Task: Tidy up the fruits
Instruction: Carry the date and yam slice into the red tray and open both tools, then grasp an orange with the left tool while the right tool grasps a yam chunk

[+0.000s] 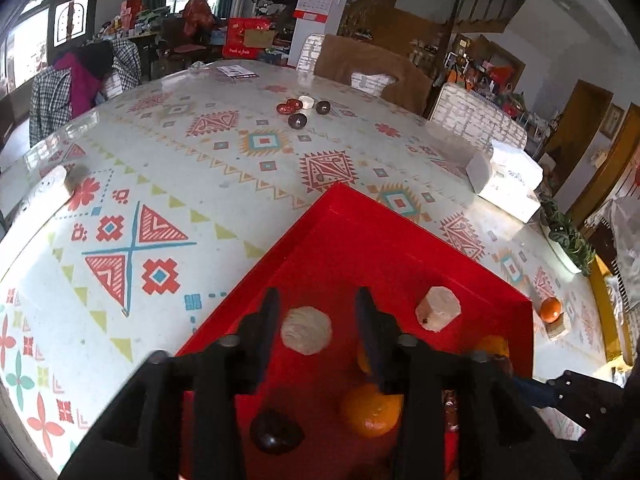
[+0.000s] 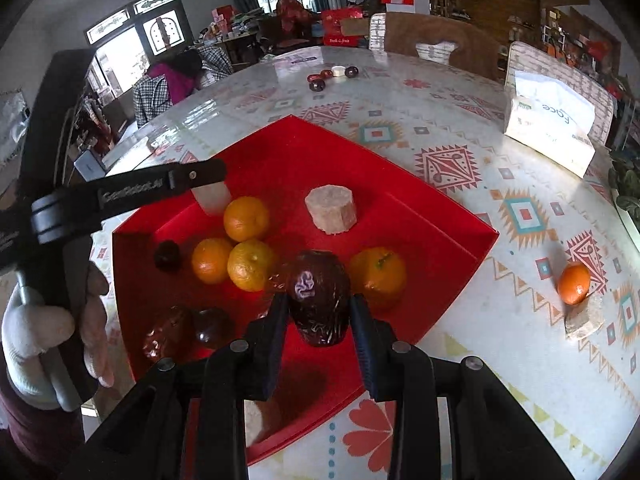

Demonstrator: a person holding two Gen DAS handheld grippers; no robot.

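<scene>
A red tray [image 2: 420,184] sits on the patterned table and holds several oranges [image 2: 246,218], dark fruits [image 2: 167,255] and pale cut pieces [image 2: 331,209]. My right gripper [image 2: 318,310] is shut on a dark wrinkled fruit [image 2: 318,300] and holds it over the tray's near side. My left gripper [image 1: 316,310] is open over the tray [image 1: 340,216], above a pale piece [image 1: 306,330]; an orange [image 1: 372,410] and a dark fruit [image 1: 276,432] lie below it. One orange [image 2: 574,283] lies on the table right of the tray, against a pale piece [image 2: 586,318].
A small group of dark and red fruits with a white piece [image 2: 332,74] lies far across the table. A tissue pack [image 2: 552,128] stands at the right. Chairs [image 2: 436,38] line the far edge. A green plant [image 1: 568,236] is at the right edge.
</scene>
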